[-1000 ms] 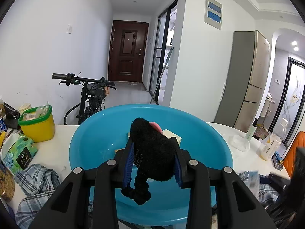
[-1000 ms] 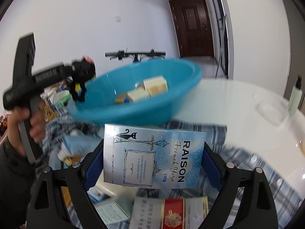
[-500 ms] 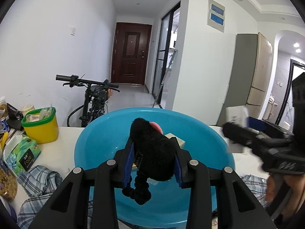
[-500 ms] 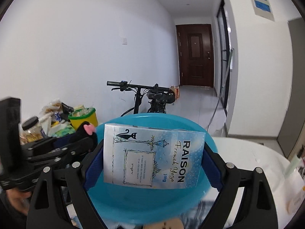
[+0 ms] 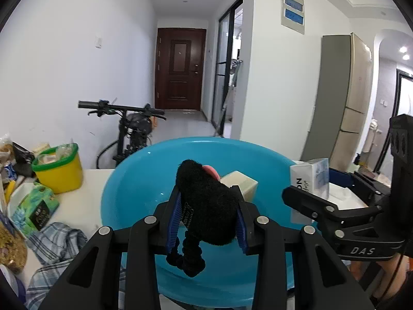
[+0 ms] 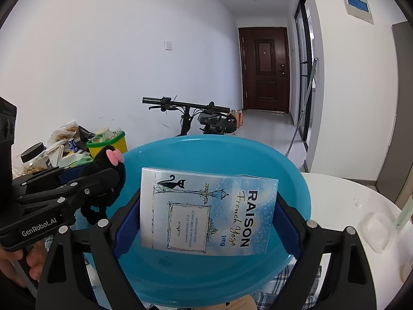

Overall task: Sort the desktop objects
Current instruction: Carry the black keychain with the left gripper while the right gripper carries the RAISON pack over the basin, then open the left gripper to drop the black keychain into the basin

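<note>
My left gripper (image 5: 207,222) is shut on a black plush toy (image 5: 206,204) with a pink patch and holds it over the blue basin (image 5: 134,178). A cream box (image 5: 240,184) lies in the basin behind the toy. My right gripper (image 6: 206,214) is shut on a blue RAISON box (image 6: 209,211) and holds it above the same basin (image 6: 206,152). The right gripper with its box (image 5: 309,180) shows at the right of the left wrist view. The left gripper and the toy (image 6: 108,178) show at the left of the right wrist view.
A yellow tub with a green rim (image 5: 58,168), a green packet (image 5: 33,206) and snack bags stand left of the basin. Plaid cloth (image 5: 56,242) lies on the white table (image 6: 343,199). A clear lidded container (image 6: 376,230) sits at the right. A bicycle (image 6: 204,118) stands behind.
My right gripper has lifted the RAISON box from low over the plaid cloth up over the basin, beside the left gripper. The left gripper has risen slightly, still holding the toy.
</note>
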